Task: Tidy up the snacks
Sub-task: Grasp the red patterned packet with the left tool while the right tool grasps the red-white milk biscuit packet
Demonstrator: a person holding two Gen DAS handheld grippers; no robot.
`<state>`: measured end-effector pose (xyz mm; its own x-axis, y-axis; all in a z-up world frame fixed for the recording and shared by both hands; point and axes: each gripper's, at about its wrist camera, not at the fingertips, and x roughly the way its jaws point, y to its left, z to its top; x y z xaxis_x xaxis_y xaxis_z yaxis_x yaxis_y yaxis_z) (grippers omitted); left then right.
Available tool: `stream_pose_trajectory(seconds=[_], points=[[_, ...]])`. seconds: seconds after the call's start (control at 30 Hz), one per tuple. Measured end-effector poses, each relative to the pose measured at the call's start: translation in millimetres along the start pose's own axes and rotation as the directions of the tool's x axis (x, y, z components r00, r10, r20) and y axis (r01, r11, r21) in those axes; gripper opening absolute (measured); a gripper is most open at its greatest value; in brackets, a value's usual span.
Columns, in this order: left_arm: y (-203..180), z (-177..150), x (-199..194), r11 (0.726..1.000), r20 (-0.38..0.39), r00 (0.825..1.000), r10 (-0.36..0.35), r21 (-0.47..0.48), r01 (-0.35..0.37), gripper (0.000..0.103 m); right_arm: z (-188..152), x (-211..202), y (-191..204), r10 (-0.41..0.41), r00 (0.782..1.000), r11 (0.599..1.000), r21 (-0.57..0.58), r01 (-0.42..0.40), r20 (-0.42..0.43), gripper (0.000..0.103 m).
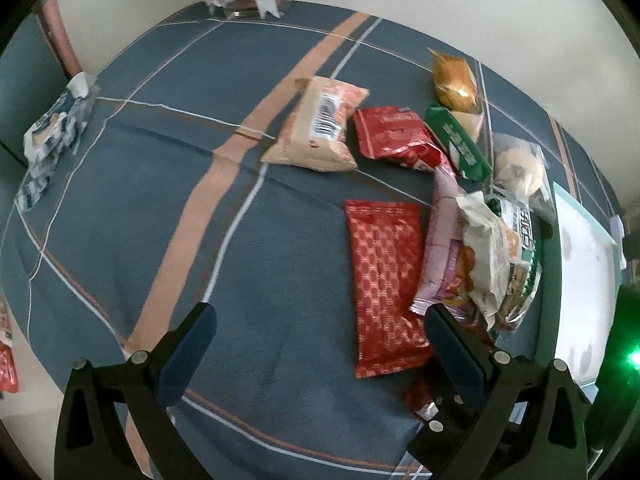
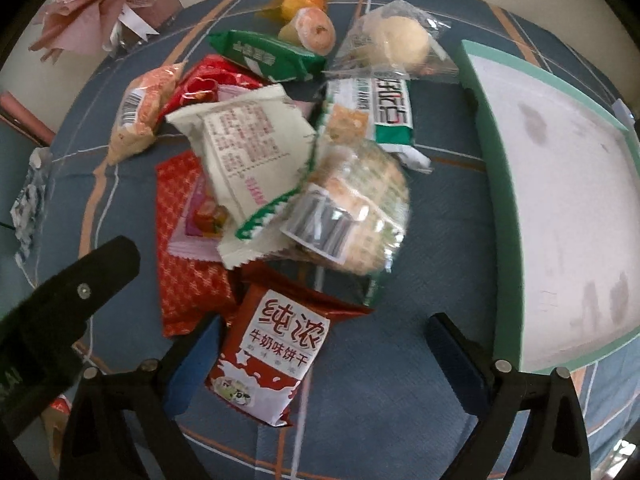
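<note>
Both views look down on a round worktop point(image 1: 120, 216) under a blue plaid cloth, with the snack pile on it next to a white tray point(image 2: 560, 208) with a green rim. Only the right view shows the milk-biscuit pack point(image 2: 264, 360), red and white, lying right between the right tongs point(image 2: 324, 356), long axis running roughly away from the camera, printed text upside down. The pads aren't pressing on it, so those tongs are released, wide apart. That view also catches the left tongs as a black shape at lower left, plus a clear round cracker bag point(image 2: 356, 208) and a white wrapper point(image 2: 248, 160) with red text stacked on top of the heap. The left view has what the right one mostly hides: the whole checkered red pack point(image 1: 384, 284), long axis pointing away from the camera, lying flat by the right finger of the left tongs point(image 1: 320, 336), which are released too, with only cloth between them. It also shows a tissue pack point(image 1: 56, 128) clearly, off on the far left. Count across both: one green pack point(image 2: 264, 54), one bun point(image 2: 400, 38) in a clear bag, one beige barcode pack point(image 1: 320, 124), one orange wrapped cake point(image 1: 456, 78), one pink pack point(image 1: 440, 240).
</note>
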<state>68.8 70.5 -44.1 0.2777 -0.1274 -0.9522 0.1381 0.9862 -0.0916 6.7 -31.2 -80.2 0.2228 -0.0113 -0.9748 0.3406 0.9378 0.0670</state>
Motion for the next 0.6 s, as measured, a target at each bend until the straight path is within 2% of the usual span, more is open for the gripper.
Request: stream_pose_trajectory(seconds=[0.1,0.23,0.3,0.47,0.6], points=[[-9,1,5,1.000,-0.017,1.000,-0.003,0.026,0.003,0.103,-1,-1,-6,-0.021,1.000,1.000,0.012,0.021,0.011,0.088],[-22,1,12,0.998,-0.036,0.999,0.001,0.069,0.002,0.102,2,3,-14,0.008,1.000,0.999,0.036,-0.008,-0.005,0.076],[-30,2,17,0.995,-0.046,0.999,0.007,0.096,-0.002,0.099,6,7,-19,0.003,1.000,0.999,0.040,-0.003,-0.011,0.071],[-50,2,31,0.989,-0.070,0.997,0.026,0.148,-0.015,0.088,10,12,-32,-0.006,1.000,0.999,0.047,0.007,-0.025,0.066],[-61,5,36,0.984,-0.054,0.998,0.021,0.177,-0.011,0.079,14,16,-42,-0.002,0.999,0.999,0.054,0.004,-0.034,0.066]])
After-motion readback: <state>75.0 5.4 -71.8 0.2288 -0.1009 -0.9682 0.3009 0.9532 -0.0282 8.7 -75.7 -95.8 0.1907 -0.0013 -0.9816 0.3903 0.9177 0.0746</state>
